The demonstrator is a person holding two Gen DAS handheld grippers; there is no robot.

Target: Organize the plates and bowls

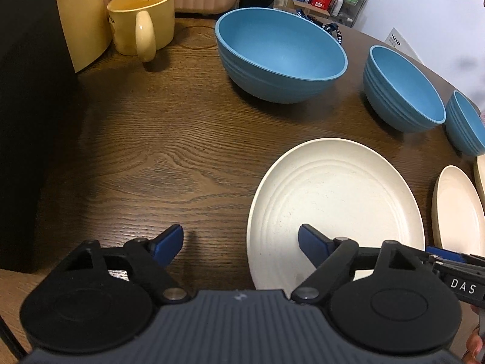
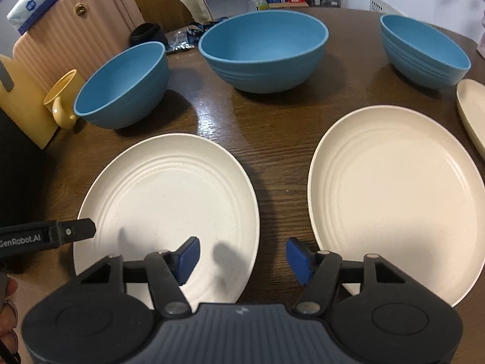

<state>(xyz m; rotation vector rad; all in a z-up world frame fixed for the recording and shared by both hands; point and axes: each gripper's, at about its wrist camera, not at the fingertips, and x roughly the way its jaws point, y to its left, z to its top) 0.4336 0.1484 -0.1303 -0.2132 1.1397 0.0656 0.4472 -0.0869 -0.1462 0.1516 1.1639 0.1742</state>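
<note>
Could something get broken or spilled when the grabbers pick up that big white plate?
Maybe. Both the left gripper and the right gripper straddle opposite edges of the same white plate, so uneven lifting could tip it or make it slide on the table. The second plate lies close beside it and could get bumped. The yellow mug seems to hold liquid, so a knock while stacking could spill it.

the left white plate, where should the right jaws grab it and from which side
Take the left white plate by its thin raised rim at the near edge, coming in from the near side and angled down. It lies flat on the table, so only the rim gives a bite. The right gripper, jaws open, already straddles that edge.
</note>
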